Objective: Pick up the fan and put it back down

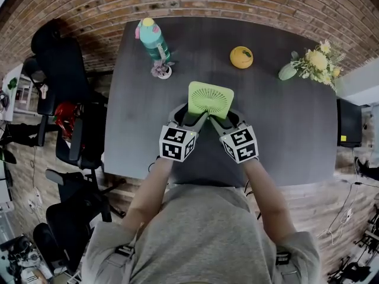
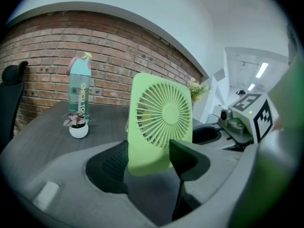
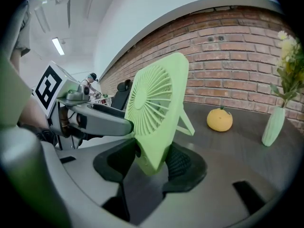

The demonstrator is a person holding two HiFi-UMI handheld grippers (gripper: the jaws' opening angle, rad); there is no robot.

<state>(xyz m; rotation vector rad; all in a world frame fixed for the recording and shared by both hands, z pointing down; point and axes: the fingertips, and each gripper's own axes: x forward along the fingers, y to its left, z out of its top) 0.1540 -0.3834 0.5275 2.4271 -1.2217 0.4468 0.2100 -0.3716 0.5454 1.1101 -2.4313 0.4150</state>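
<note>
Fan [image 1: 210,98] is about mid-table, a little to the near side, upright with its grille toward me. I cannot tell whether its foot rests on the top or hangs just off it. Left gripper [image 2: 148,161] is clamped on its lower left corner and right gripper [image 3: 151,161] on its lower right, pads on the front and back faces.

I judge it light, thin plastic. The frame looks stiff enough, but the grille ribs could flex or crack and the smooth faces could slip, so the solid bottom corners are the right hold, squeezed gently and evenly. The prop leg behind could snag.

Table [image 1: 284,135] is bare around the fan. Bottle [image 1: 154,39] and pot [image 1: 161,71] sit far left, orange [image 1: 241,57] far, vase [image 1: 288,71] far right, all well apart. The near edge lies close behind the grippers.
</note>
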